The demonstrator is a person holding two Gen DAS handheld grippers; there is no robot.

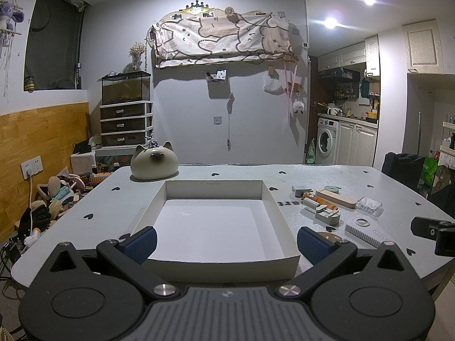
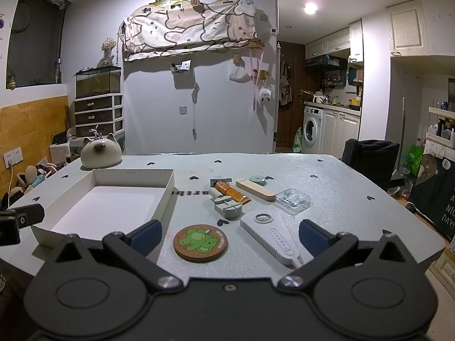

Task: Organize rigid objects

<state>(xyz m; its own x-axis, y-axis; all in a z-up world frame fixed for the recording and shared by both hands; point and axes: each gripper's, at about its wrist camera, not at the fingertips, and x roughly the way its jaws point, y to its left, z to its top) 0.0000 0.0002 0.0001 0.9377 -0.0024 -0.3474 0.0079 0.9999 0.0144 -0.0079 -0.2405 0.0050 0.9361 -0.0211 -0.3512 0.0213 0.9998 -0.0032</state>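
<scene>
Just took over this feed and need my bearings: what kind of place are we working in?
Most likely a small lived-in apartment, with the living area open to a kitchen. A washing machine sits under kitchen cabinets at the back right, a fish tank tops a drawer unit, and the heart-print table holds household odds and ends.

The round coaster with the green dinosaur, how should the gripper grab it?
The coaster lies flat on the table, so there is little height to pinch. Probably best to come straight down with the open right gripper, one finger on each side of its rim, and squeeze across the circle. Being round, any direction across works; the left side has more bare table than the side near the white remote.
</scene>
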